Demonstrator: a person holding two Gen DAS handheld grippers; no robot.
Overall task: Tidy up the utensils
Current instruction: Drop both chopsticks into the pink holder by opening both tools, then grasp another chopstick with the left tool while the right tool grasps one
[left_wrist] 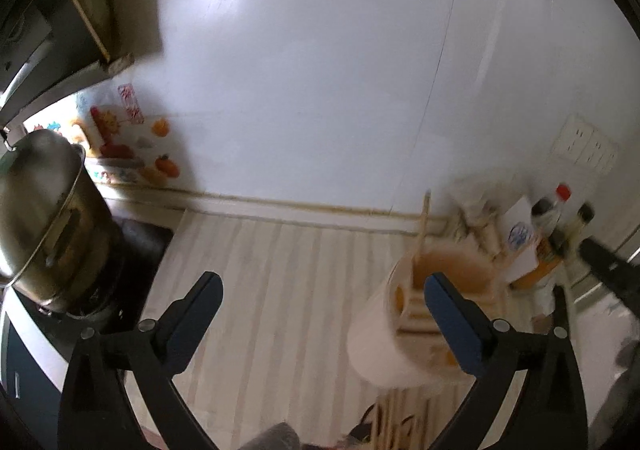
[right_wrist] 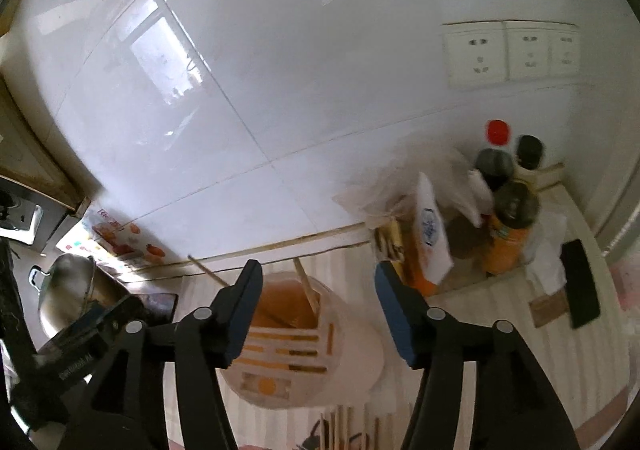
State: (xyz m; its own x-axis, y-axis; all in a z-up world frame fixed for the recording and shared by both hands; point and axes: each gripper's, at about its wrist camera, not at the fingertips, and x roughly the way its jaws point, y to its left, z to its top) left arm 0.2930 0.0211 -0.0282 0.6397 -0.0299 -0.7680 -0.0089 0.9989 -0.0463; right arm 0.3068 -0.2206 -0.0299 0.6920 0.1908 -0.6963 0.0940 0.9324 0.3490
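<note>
A white utensil holder [right_wrist: 320,338] with an orange inside and slotted wall stands on the striped counter. A wooden chopstick [right_wrist: 306,284] leans inside it, and another [right_wrist: 208,270] pokes out to the left. My right gripper [right_wrist: 318,294] is open and empty, its fingers either side of the holder's mouth, above it. In the left wrist view the holder [left_wrist: 384,334] sits just beyond the right finger [left_wrist: 452,322]. My left gripper [left_wrist: 324,298] is open and empty over the counter. More wooden chopsticks [right_wrist: 352,426] lie in front of the holder.
A steel pot [left_wrist: 44,218] sits on the stove at the left. Sauce bottles [right_wrist: 508,218], a carton [right_wrist: 428,234] and bags crowd the back right corner. A black rectangular object [right_wrist: 580,282] lies at the right. A white tiled wall with sockets [right_wrist: 512,50] stands behind.
</note>
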